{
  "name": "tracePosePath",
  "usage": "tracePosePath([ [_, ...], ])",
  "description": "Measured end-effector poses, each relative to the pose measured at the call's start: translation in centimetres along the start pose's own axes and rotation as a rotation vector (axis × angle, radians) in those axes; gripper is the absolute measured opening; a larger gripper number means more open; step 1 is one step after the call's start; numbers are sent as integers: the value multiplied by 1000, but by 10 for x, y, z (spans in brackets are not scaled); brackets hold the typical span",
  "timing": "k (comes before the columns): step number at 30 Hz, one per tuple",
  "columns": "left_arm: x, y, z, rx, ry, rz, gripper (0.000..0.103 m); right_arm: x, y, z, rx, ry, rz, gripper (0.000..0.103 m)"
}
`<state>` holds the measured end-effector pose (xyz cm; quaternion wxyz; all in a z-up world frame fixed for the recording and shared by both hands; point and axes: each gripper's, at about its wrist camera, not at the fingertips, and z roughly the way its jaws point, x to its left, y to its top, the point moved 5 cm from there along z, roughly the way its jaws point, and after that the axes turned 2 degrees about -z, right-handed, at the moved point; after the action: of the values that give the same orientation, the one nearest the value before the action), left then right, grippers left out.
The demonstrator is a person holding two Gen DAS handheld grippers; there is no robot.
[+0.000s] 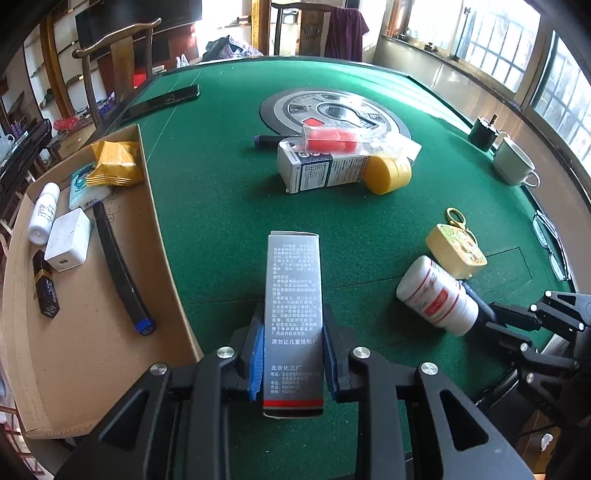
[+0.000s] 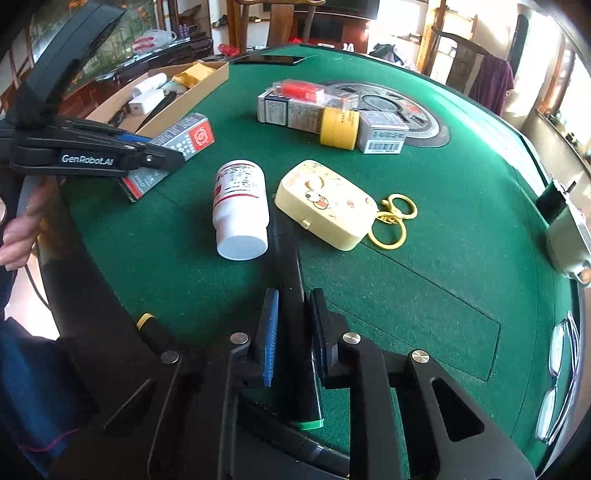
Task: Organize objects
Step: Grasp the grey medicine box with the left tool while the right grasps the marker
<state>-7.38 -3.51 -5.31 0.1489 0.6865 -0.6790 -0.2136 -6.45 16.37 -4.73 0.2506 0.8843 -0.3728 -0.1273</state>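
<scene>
Around the green table's edge
Cup (image 1: pixel 514 166), folded glasses (image 2: pixel 557 380), wooden chairs (image 1: pixel 122 48) (one draped with purple cloth (image 1: pixel 345 33)).

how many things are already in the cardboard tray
6, as far as shows in the cardboard tray: yellow snack packet, pale packet beneath it, white bottle, white charger, dark battery, black marker. More may be hidden.

Bottle (image 2: pixel 241 210) left of case (image 2: pixel 327 205), on table (image 2: pixel 443 229)
</scene>
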Motion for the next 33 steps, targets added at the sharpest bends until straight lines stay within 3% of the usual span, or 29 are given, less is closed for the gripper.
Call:
tracePosePath([
  [9,1,2,-3,-9,-27,-17,26,-12,-2,-29,-56,18,86,9],
  [28,-1,-3,12,22,9,14,26,-1,14,9,124,6,-54,13],
  [33,-5,-3,17,39,52,49,27,-3,17,9,125,18,-54,13],
])
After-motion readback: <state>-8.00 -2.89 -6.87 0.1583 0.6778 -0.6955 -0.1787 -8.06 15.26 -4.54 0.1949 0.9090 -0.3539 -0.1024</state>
